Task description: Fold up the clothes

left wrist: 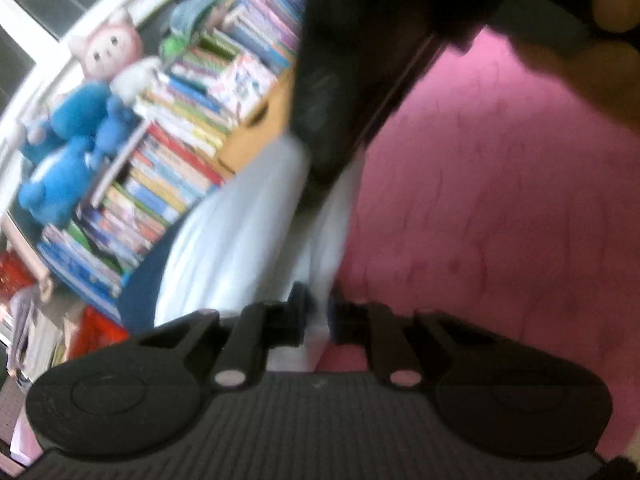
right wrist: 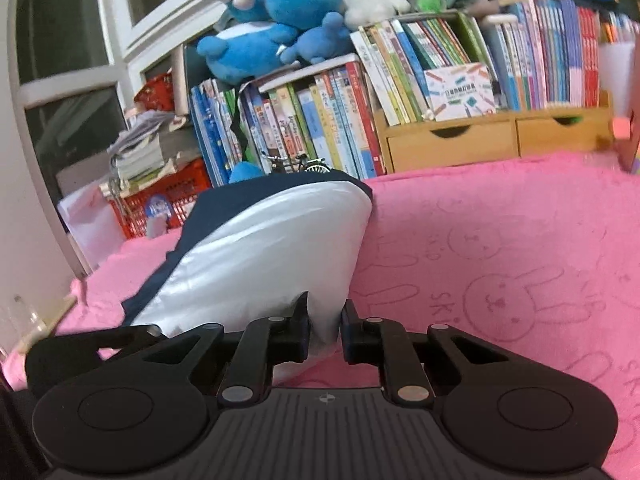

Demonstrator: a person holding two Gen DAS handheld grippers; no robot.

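Right tongs (right wrist: 325, 320): my jaws pinched on white shirt (right wrist: 256, 264), draped over pink towel (right wrist: 500, 240) toward 11 o'clock. Left tongs (left wrist: 316, 312): blurred, seemingly clamping the same cloth. Risk: thin bite slips; uneven pull skews fold.

Both grippers matte black: left gripper (left wrist: 316, 312), right gripper (right wrist: 325, 322). Ribbed base plate, round side caps, silver pivot pins on linkage arms.

left wrist view blurred, garment (left wrist: 240, 232) edge hidden
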